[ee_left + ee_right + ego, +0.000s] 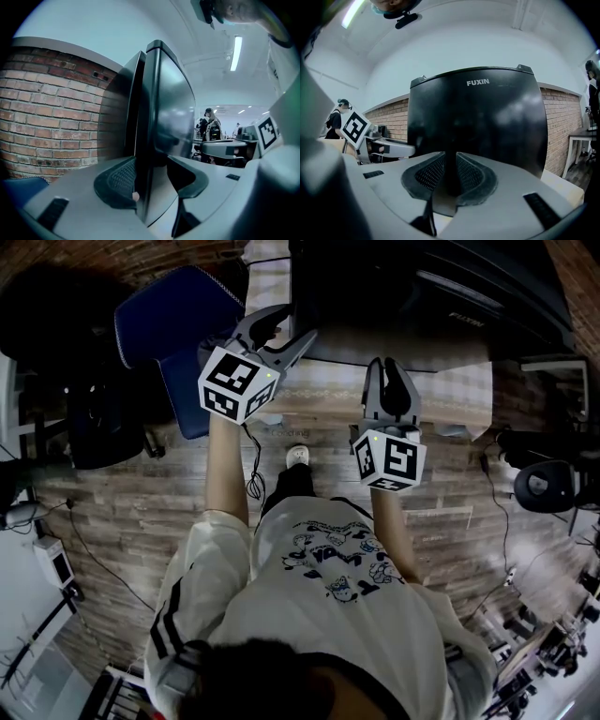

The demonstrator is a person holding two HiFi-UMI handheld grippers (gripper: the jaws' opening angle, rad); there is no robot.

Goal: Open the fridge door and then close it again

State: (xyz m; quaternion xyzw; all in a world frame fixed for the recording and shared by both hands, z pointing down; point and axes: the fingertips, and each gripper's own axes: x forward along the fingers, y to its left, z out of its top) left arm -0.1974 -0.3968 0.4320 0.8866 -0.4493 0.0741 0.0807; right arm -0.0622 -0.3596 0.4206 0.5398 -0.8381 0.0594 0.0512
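Observation:
A black fridge [422, 296] marked FUXIN [487, 122] stands straight ahead of me. Its door [168, 117] looks slightly ajar, with a dark slit along its left edge. My left gripper [286, 334] straddles that edge [150, 183]: the left pad [117, 180] presses the door's rim and the right one lies against its front face. My right gripper [392, 371] hovers in front of the door's middle [449, 176], jaws drawn together with only a thin slit and nothing between them.
A blue chair [178, 315] stands left of the fridge, against a brick wall [51, 117]. A checked cloth [450, 385] lies under the fridge. Cables [253, 474] trail over the wood floor. A black office chair [548, 484] is at right. People [211, 126] stand far behind.

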